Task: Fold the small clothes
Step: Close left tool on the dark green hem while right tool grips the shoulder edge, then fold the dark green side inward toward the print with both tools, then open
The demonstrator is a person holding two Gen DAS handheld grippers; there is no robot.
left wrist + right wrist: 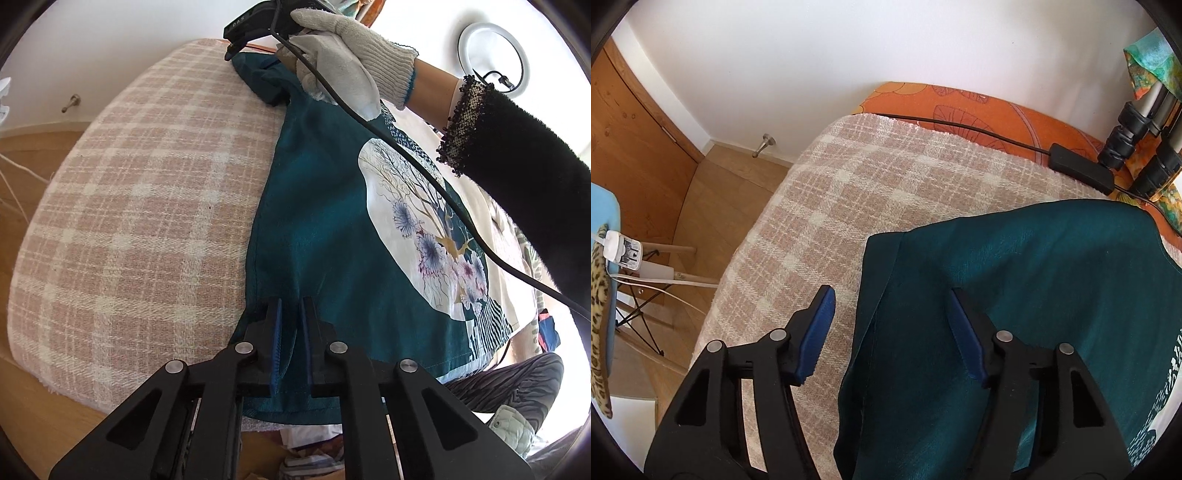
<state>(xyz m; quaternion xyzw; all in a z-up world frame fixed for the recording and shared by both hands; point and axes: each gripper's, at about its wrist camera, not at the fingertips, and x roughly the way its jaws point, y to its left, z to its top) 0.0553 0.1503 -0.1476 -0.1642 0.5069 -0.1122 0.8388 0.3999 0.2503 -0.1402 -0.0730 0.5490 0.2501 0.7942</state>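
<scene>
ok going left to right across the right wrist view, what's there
Wooden door → blue chair → metal doorstop → pink-and-cream plaid blanket → dark teal garment → black power adapter

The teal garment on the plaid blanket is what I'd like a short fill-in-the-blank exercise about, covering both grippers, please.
1. The left gripper has its blue-padded fingers ____ on the hem of the teal printed garment.
2. The right gripper hovers over the garment with its fingers ____.
3. The garment lies on a pink and cream ____ blanket.
4. The person's hand wears a white ____.

Missing words: shut; open; plaid; glove
</scene>
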